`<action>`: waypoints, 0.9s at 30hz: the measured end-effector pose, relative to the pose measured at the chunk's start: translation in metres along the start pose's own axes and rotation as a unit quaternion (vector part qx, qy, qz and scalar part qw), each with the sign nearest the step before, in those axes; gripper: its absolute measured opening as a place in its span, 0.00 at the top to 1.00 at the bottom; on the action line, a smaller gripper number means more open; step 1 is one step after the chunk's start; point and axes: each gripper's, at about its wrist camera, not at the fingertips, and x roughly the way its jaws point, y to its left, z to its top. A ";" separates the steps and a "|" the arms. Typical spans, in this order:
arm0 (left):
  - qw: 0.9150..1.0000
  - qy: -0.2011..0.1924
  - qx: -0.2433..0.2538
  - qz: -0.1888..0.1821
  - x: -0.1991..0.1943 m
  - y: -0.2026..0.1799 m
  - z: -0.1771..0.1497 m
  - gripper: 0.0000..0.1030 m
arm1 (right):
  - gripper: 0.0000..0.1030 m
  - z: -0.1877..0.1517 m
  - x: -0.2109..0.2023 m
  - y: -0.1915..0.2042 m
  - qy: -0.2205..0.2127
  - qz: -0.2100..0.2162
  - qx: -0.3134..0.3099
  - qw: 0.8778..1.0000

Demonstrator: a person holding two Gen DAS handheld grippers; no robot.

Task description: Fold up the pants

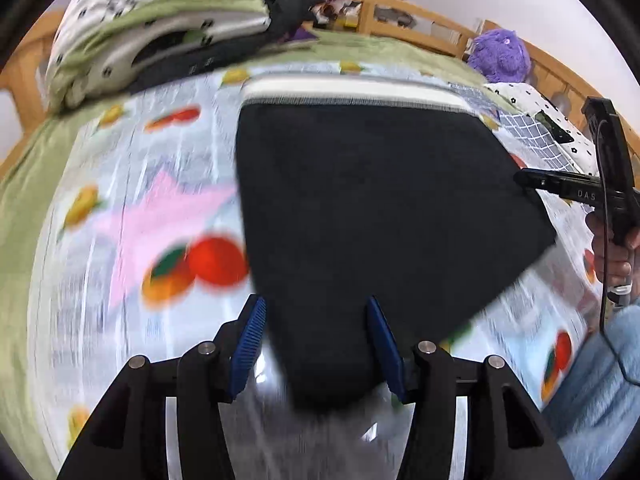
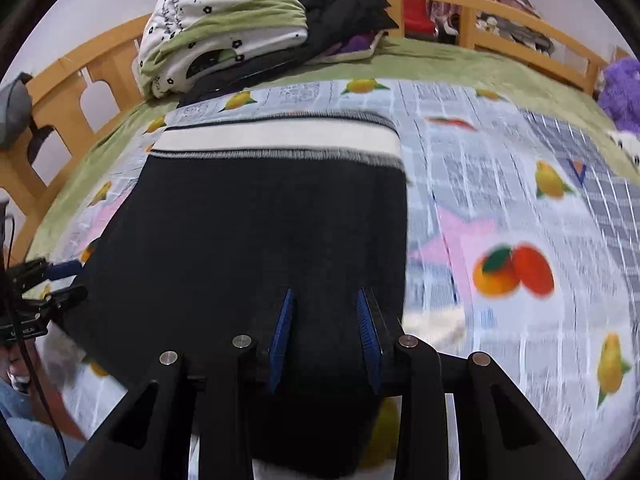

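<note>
Left tongs (image 1: 316,312) and right tongs (image 2: 325,304) both gape open over black pants (image 1: 380,200) on the fruit-print sheet (image 1: 160,184).

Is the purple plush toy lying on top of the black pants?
No, the purple plush toy sits by the wooden bed rail, well apart from the black pants.

Motion blur smears the fruit-print sheet (image 1: 132,216) across my left wrist view, so I cannot read its printed text. The near end of the black pants (image 1: 360,220) drops behind my left gripper (image 1: 316,344) at the bottom of the frame. At the right edge, my right gripper (image 1: 560,188) is cut off. In the right wrist view, the purple plush toy (image 2: 622,92) is clipped at the right edge.
</note>
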 end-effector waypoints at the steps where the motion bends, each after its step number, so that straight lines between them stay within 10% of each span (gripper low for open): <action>1: 1.000 -0.001 -0.002 -0.003 -0.004 0.001 -0.009 0.51 | 0.68 -0.007 -0.003 -0.001 0.006 0.004 0.005 1.000; 9: 0.999 -0.034 -0.042 -0.006 -0.029 0.010 -0.021 0.51 | 0.68 -0.011 -0.031 -0.001 0.016 0.040 0.024 0.999; 17: 0.997 0.025 -0.068 0.025 -0.007 0.012 -0.020 0.48 | 0.68 -0.021 -0.010 0.009 0.100 -0.040 -0.027 0.994; 24: 0.996 -0.049 -0.061 0.031 -0.078 -0.012 0.011 0.50 | 0.67 -0.018 -0.071 0.005 0.038 -0.035 0.058 0.997; 27: 0.995 -0.080 -0.053 0.021 -0.107 -0.037 0.024 0.40 | 0.49 -0.020 -0.104 0.022 -0.003 -0.033 0.073 0.997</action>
